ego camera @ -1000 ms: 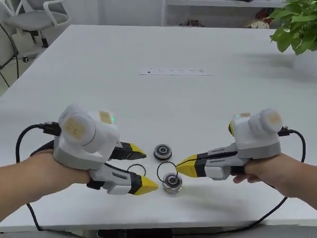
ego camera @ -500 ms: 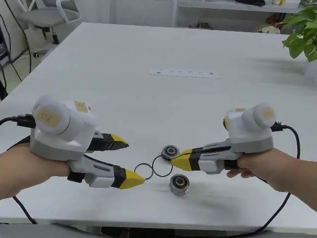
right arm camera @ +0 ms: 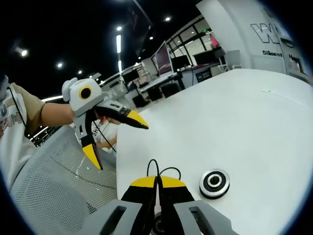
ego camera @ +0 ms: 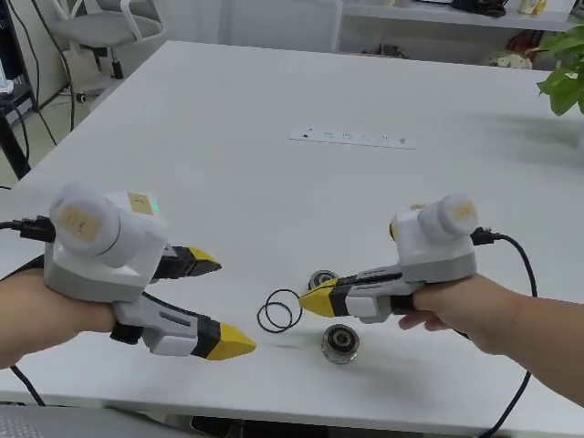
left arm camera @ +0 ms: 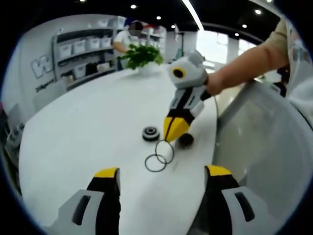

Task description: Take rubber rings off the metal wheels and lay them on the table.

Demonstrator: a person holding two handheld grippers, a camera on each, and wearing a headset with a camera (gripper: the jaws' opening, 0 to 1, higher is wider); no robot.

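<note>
1. White counter [ego camera: 274, 182] stretches wide under the person, with a potted plant [ego camera: 568, 73] far off past the near metal wheel [ego camera: 340, 342], which sits close to the counter's front edge.
2. Just behind the near metal wheel stands a second metal wheel [ego camera: 322, 277], partly hidden by the right tongs [ego camera: 308, 299].
3. Those right tongs are clenched, their yellow tips pinching a thin rubber ring [ego camera: 286, 306]. The ring is down at the counter, just beside the near metal wheel on the side of the left tongs [ego camera: 214, 303]. It overlaps a second ring [ego camera: 273, 318] that lies flat there.
4. A second ago the pinched ring was right up against the near metal wheel. It has since been carried clear of it and over to the ring that lies flat.
5. The left tongs, which were close by that wheel, have drawn back from it. Their jaws are spread wide and hold nothing.
6. To my eye the near metal wheel is now stripped, and this ring only needs letting go. I cannot tell whether the wheel behind it still wears one.
</note>
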